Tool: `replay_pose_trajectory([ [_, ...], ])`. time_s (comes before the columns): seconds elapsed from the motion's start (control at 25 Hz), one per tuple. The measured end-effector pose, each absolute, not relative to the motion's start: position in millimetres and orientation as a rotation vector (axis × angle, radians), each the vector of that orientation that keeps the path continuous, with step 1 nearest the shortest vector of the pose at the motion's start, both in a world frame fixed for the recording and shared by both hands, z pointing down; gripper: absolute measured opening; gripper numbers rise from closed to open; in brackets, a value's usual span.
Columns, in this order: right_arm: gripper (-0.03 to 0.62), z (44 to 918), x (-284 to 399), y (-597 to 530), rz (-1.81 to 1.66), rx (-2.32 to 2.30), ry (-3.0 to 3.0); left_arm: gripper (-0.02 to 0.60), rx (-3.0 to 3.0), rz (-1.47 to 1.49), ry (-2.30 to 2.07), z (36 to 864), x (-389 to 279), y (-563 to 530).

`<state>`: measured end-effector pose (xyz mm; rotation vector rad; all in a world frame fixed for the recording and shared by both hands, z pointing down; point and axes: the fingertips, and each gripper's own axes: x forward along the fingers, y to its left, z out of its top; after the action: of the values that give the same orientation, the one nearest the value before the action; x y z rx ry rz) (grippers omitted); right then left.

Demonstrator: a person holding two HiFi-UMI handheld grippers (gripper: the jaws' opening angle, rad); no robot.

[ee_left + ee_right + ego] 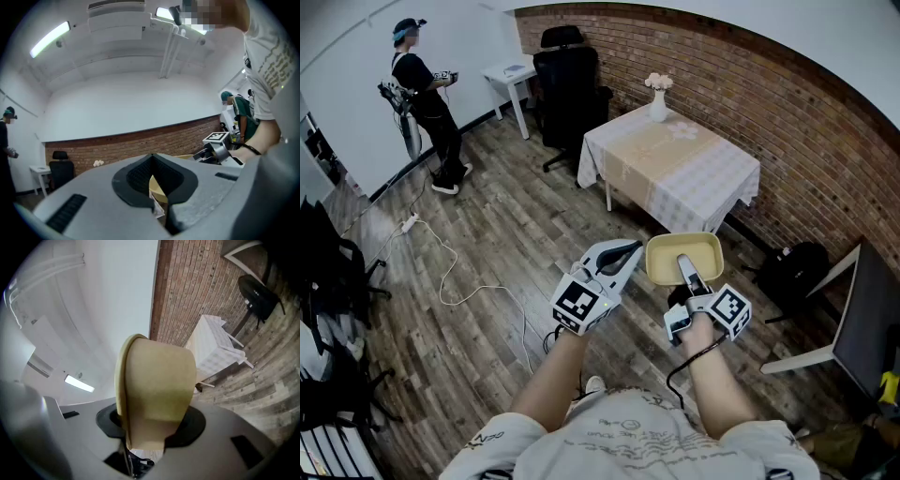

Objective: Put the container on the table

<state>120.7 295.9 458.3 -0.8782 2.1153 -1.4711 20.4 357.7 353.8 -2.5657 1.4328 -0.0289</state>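
A tan, shallow container (684, 255) hangs in the air in front of me, and my right gripper (685, 269) is shut on its near wall, one finger inside it. In the right gripper view the container (157, 390) stands up from between the jaws and fills the middle. My left gripper (632, 251) sits just left of the container with its jaws together and nothing between them; past them a strip of the container (157, 186) shows. The table (712, 192), under a white and beige cloth, stands ahead against the brick wall, with a white vase of flowers (658, 97) at its far end.
A person (424, 103) stands at the back left beside a small white side table (512, 77). A black office chair (570, 86) is next to the clothed table. A white cable (455, 272) crosses the wood floor. A black bag (791, 272) and a grey desk (861, 323) are at the right.
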Motion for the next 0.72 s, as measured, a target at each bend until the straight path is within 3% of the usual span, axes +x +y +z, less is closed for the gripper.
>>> replay_pose_trajectory([
  [0.72,0.170,447,113,291,-1.474,-0.851,2.051,0.006,-2.549,-0.108,1.722,388,-14,338],
])
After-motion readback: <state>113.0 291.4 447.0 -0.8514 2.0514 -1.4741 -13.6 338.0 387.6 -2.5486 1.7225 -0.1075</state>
